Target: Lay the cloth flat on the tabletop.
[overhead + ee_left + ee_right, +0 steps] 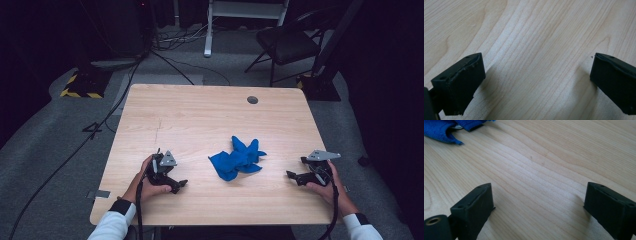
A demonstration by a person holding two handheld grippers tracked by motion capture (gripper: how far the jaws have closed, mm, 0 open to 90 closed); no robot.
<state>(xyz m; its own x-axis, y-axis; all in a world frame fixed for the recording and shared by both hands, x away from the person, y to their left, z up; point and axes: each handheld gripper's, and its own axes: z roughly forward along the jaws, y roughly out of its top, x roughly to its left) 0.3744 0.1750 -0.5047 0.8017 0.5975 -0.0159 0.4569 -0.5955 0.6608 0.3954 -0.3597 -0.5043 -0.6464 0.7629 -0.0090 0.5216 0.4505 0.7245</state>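
A crumpled blue cloth (236,159) lies on the wooden table (200,115), nearer its front edge. The left gripper (170,181) rests well left of the cloth and the right gripper (299,176) well right; both point inward, jaws wide apart and empty. Beyond the table, a dark chair (287,42) stands on grey carpet (60,135).

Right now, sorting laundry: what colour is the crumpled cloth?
Bright blue cloth, clearest in the high view.

behind my table: black folding chair (286,44) on grey carpet | white stand leg (208,30) | cables (172,37) trailing | yellow-black striped base (80,86) far left
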